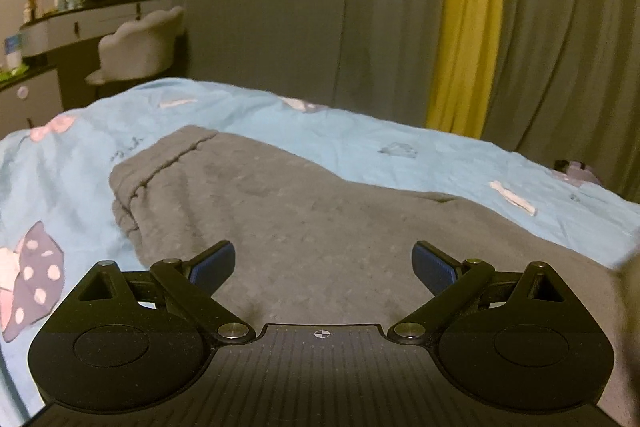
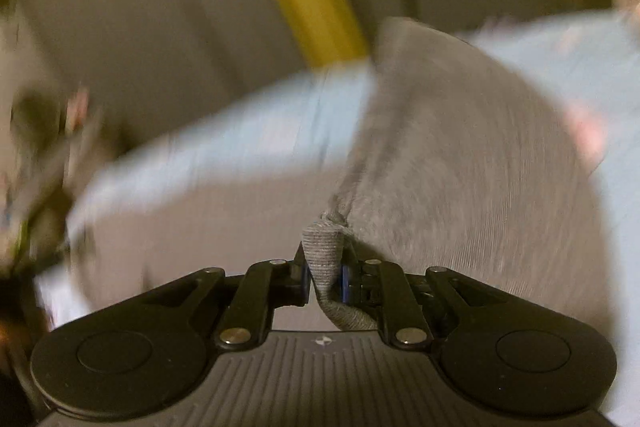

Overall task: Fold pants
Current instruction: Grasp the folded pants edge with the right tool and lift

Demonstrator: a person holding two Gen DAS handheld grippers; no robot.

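- Two grippers, opposite states: right gripper (image 2: 325, 277) has its jaws clamped on a bunched fold of the grey pants (image 2: 460, 163); left gripper (image 1: 323, 265) has jaws wide apart, nothing between them.
- Pants lie spread on the bed (image 1: 280, 107), over the blue cover; waistband end (image 1: 160, 163) lies far left in the left wrist view.
- Left gripper hangs just above the cloth, angled down, not touching as far as I can tell.
- Right view is heavily blurred, horizon tilted: the right hand looks mid-swing, cloth trailing from the pinch.
- Step, my read: carrying one end over for a fold.
- Next: lay the held edge flush on the far layer, release only once aligned. Left could pin the cloth.
- Risk: thin pinch slipping mid-swing.
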